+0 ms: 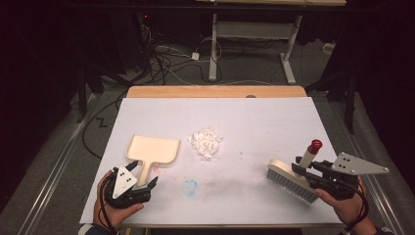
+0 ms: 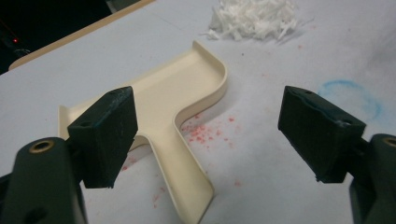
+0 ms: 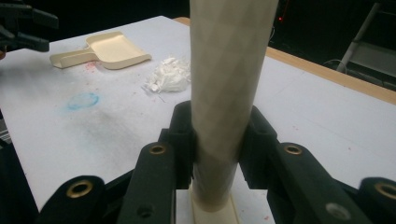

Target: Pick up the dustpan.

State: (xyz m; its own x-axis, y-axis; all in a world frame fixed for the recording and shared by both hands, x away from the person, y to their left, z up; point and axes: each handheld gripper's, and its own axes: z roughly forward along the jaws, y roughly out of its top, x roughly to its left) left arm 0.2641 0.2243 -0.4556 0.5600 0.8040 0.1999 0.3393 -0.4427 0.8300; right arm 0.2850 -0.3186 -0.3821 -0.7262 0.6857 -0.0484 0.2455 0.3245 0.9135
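Between clenched right hand-held gripper (image 3: 217, 140) pads, brush handle (image 3: 226, 93); overhead, its red tip (image 1: 314, 145).

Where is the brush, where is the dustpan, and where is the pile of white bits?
brush (image 1: 293, 181), high view, on its white bristles.
dustpan (image 1: 152, 149), high view, on the flat middle of its tray.
pile of white bits (image 1: 206, 141), high view, on the heap's middle.

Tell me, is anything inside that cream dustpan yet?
No. The dustpan tray looks bare in the high view; the white shreds lie apart on the table. In the left gripper view, one jaw covers part of the tray.
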